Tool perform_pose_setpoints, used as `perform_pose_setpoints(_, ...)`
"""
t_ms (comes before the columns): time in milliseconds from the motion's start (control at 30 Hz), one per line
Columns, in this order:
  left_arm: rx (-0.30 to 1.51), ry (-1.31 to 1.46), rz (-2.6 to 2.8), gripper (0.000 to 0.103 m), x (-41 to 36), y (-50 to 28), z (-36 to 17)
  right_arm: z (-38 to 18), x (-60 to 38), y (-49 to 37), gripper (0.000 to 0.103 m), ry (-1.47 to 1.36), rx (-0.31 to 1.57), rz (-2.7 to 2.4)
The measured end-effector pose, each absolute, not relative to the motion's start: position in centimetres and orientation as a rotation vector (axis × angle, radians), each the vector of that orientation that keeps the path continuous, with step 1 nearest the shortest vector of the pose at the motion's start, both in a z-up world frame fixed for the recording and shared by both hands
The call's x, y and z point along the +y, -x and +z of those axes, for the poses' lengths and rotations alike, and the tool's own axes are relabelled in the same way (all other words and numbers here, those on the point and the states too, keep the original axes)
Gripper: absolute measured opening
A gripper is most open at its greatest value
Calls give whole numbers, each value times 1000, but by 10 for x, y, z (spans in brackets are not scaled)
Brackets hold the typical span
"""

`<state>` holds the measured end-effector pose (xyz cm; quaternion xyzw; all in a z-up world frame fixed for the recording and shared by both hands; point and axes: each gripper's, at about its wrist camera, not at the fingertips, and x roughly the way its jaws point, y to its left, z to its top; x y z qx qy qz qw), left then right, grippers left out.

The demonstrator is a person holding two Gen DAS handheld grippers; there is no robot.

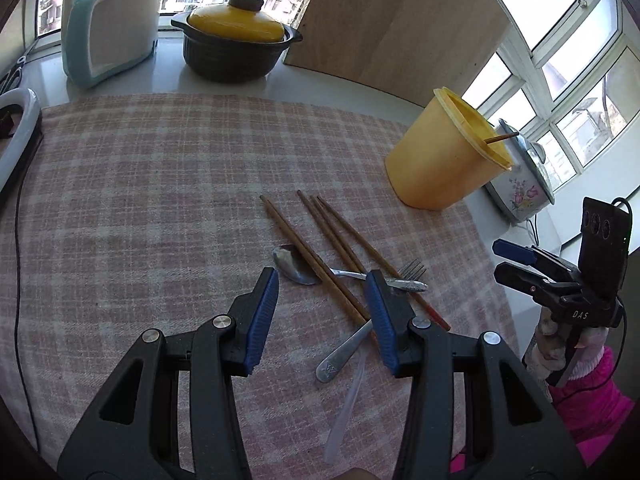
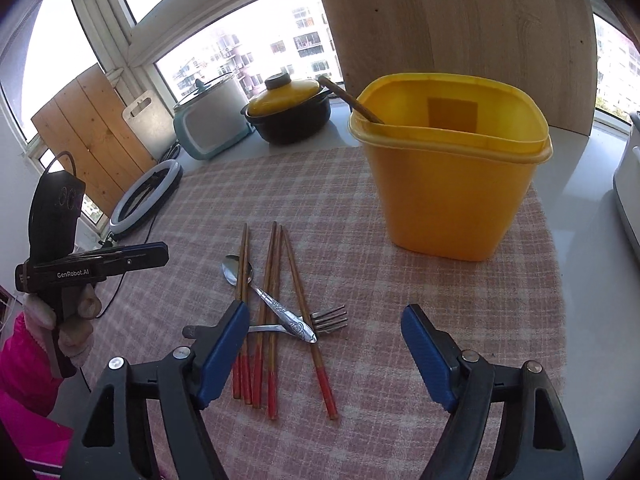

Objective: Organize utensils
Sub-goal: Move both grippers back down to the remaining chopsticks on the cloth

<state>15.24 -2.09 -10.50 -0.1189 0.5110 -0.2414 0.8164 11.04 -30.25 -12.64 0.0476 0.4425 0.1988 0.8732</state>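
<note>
Chopsticks (image 2: 276, 300), spoon (image 2: 240, 272), fork (image 2: 328, 319) heaped mid-cloth; left claw (image 1: 324, 280), right claw (image 2: 324, 316) gaping, empty.

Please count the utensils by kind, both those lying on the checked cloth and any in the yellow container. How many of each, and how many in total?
Chopsticks on the cloth: 4
Chopstick in the yellow container: 1
Spoon: 1
Fork: 1
Clear plastic utensil, kind unclear: 1
Total: 8
</note>
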Motion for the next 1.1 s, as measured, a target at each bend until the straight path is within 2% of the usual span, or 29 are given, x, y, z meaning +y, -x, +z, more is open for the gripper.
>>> perform_pose_setpoints(167, 1145, 290, -535, 45, -26, -153, -122, -144, -290, -109, 68, -75, 982, 441)
perform_pose_setpoints(233, 1160, 290, -535, 45, -29, -154, -127, -148, -284, -111, 60, -63, 996, 454)
perform_pose_setpoints(400, 1183, 287, -538, 45, -32, -155, -133, -150, -268, -122, 55, -10, 1015, 467)
perform_pose_setpoints(533, 1191, 297, -538, 45, -35, -156, -136, -150, -256, -133, 42, 43, 1024, 479)
perform_pose_setpoints(667, 1215, 310, -541, 45, -42, -157, -141, -156, -249, -148, 38, 76, 1061, 479)
perform_pose_setpoints(833, 1258, 354, -540, 37, -50, -162, -151, -162, -235, -165, 35, 157, 1103, 497)
perform_pose_setpoints(900, 1274, 367, -534, 31, -52, -165, -156, -163, -230, -170, 34, 183, 1111, 506)
perform_pose_setpoints(1100, 1314, 436, -537, 27, -57, -172, -168, -171, -220, -185, 31, 234, 1157, 515)
